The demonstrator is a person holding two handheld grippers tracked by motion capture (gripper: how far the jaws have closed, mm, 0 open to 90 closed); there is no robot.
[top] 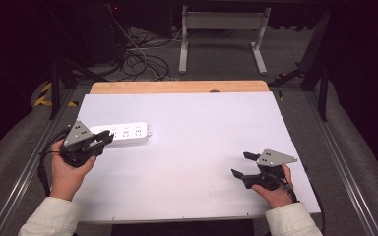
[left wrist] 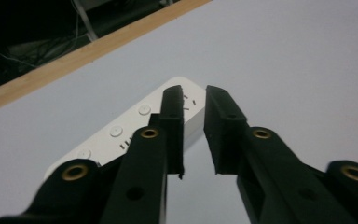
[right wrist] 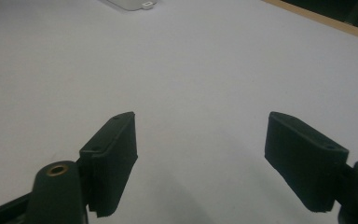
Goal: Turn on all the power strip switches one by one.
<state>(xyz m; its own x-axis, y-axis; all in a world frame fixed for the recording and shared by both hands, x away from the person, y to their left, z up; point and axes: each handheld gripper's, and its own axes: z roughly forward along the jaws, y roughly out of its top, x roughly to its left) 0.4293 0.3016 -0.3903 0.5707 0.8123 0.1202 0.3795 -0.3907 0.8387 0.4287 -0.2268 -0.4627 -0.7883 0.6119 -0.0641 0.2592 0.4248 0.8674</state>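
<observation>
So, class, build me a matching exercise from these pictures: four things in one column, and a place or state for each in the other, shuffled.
Things:
1. power strip
2. left gripper
3. right gripper
4. wooden edge

Places or states:
A. jaws wide apart, over bare table
B. white, lying flat at the table's left
C. along the table's far side
D. jaws nearly together, nothing between them, just above the strip

Pairs: 1-B, 2-D, 3-A, 4-C
</observation>
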